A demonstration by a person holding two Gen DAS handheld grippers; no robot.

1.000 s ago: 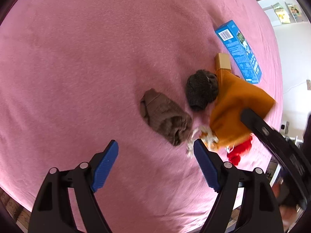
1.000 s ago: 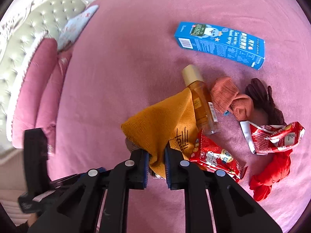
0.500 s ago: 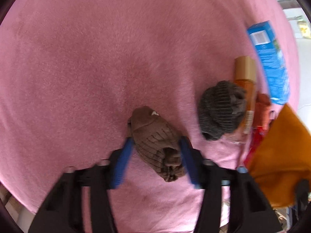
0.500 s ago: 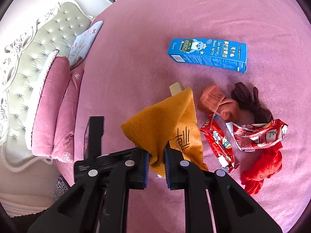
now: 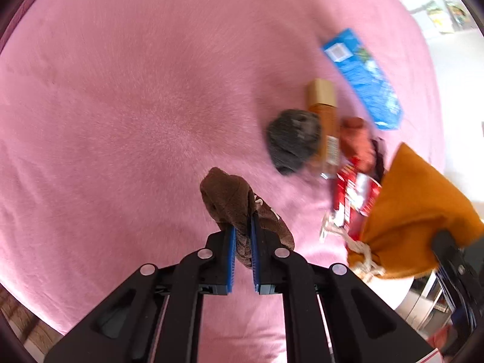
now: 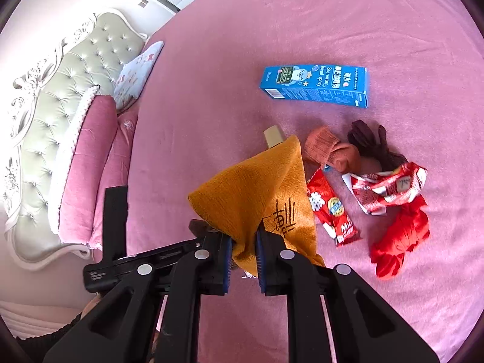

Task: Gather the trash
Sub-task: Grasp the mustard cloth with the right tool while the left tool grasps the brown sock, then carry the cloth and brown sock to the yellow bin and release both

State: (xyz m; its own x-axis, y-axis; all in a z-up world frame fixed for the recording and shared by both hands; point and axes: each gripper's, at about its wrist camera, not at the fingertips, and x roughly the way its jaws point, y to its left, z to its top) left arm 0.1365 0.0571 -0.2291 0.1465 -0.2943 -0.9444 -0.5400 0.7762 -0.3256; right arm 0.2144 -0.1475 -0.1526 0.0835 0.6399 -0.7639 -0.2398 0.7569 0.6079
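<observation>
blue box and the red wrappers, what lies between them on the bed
In the right wrist view, an orange sock and a dark brown glove lie side by side between the blue box and the red wrappers.

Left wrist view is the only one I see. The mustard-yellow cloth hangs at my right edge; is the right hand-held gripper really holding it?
Observer: Yes. The right hand-held gripper is shut on the mustard-yellow woven cloth, which hangs lifted off the bed.
Operator: Does that cloth hide anything from me?
Observer: A crumpled bright red fabric bundle lies on the pink bedspread, to the right of the flat red candy wrapper.
Operator: My blue carton is blurred. What is it?
Observer: The long blue cardboard box reads "Sea water nasal spray".
</observation>
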